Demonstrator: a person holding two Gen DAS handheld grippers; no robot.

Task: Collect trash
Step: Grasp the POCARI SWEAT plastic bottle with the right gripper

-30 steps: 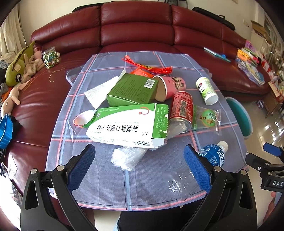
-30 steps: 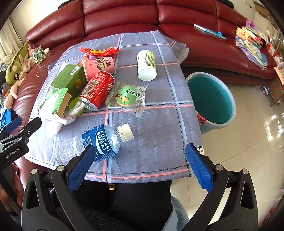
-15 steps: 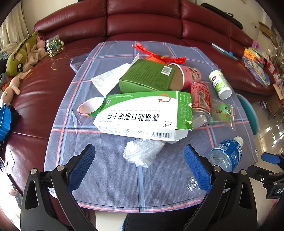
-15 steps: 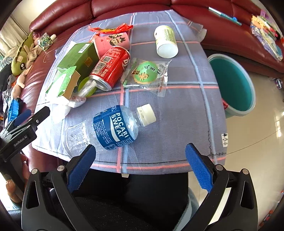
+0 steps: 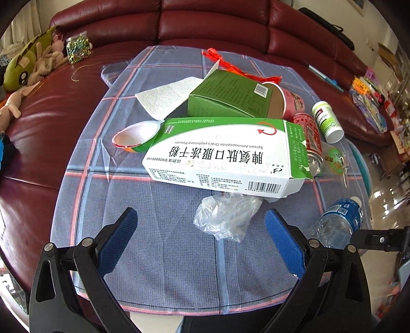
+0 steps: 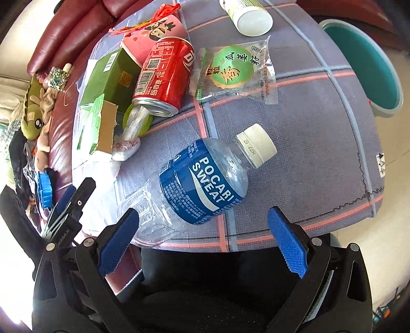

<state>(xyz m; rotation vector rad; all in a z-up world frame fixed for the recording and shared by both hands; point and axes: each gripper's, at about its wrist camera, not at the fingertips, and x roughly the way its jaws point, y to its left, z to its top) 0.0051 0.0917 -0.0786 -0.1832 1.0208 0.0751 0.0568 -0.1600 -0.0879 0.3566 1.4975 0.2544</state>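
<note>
Trash lies on a checked cloth [image 5: 159,256] over a low table. My left gripper [image 5: 200,242] is open, just short of a crumpled clear plastic bag [image 5: 225,215] and a white-and-green medicine box [image 5: 223,156]. My right gripper [image 6: 202,238] is open, with a blue-labelled Pocari Sweat bottle [image 6: 202,184] lying just ahead between its fingers; the bottle also shows in the left wrist view [image 5: 338,222]. Behind lie a red can [image 6: 164,74], a pink cup [image 6: 153,30], a green box [image 5: 230,94], a snack packet [image 6: 233,69] and a white pill bottle [image 6: 251,15].
A teal bin [image 6: 369,69] stands on the floor right of the table. A dark red sofa [image 5: 230,23] wraps around the back and left. Plush toys [image 5: 28,71] and a glitter jar [image 5: 78,48] lie on the left seat. A paper sheet [image 5: 169,97] and small bowl [image 5: 135,137] lie at the left.
Both grippers have moved forward and lower toward the table. The plastic bag and box loom larger for the left one, the bottle now lies between the right one's fingers. Nothing was grasped.
</note>
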